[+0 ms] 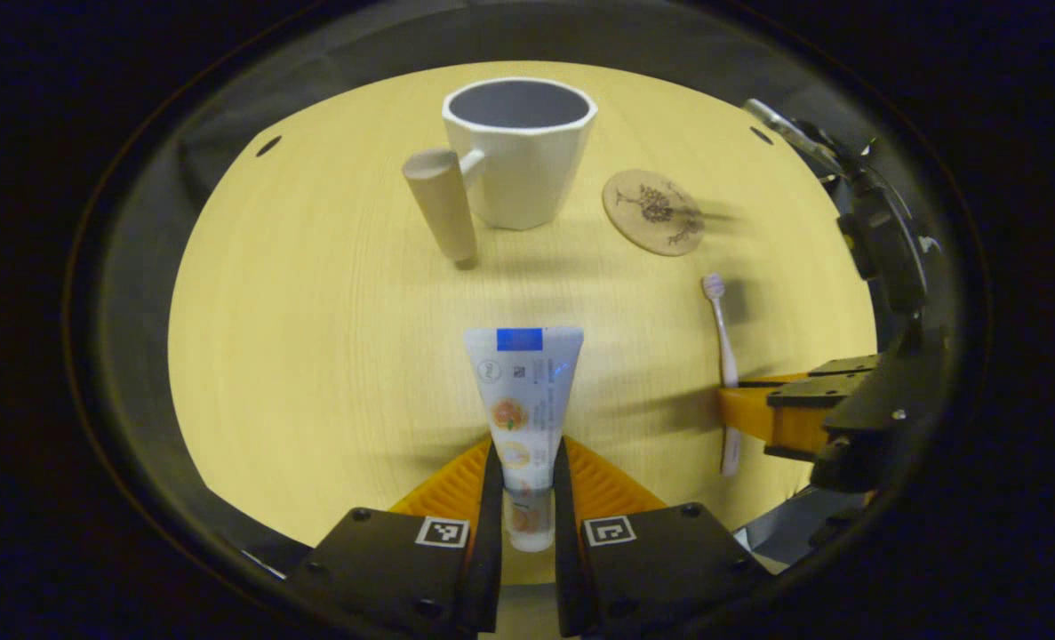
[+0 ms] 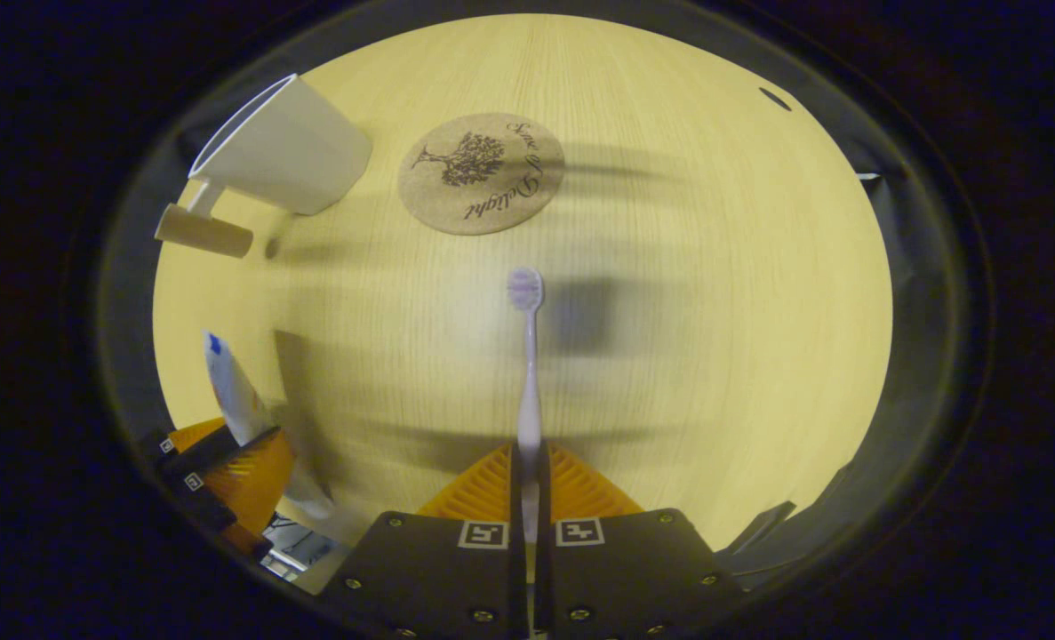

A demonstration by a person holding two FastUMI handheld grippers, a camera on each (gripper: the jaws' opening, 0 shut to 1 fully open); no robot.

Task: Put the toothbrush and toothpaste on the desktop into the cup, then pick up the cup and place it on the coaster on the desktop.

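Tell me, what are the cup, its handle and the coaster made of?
Cup: smooth matte white, faceted, probably ceramic or plastic. Handle: pale peg, looks like unvarnished wood. Coaster: speckled tan disc with a dark printed tree, likely cork.

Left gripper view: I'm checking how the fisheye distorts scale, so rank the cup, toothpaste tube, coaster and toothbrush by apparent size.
1. cup, handle included
2. toothpaste tube, though enlarged by nearness to the camera
3. coaster
4. toothbrush, longer than the coaster but very thin

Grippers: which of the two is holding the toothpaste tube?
The left gripper: its fingers clamp the toothpaste tube near the cap end. The right gripper is closed on the thin toothbrush handle instead.
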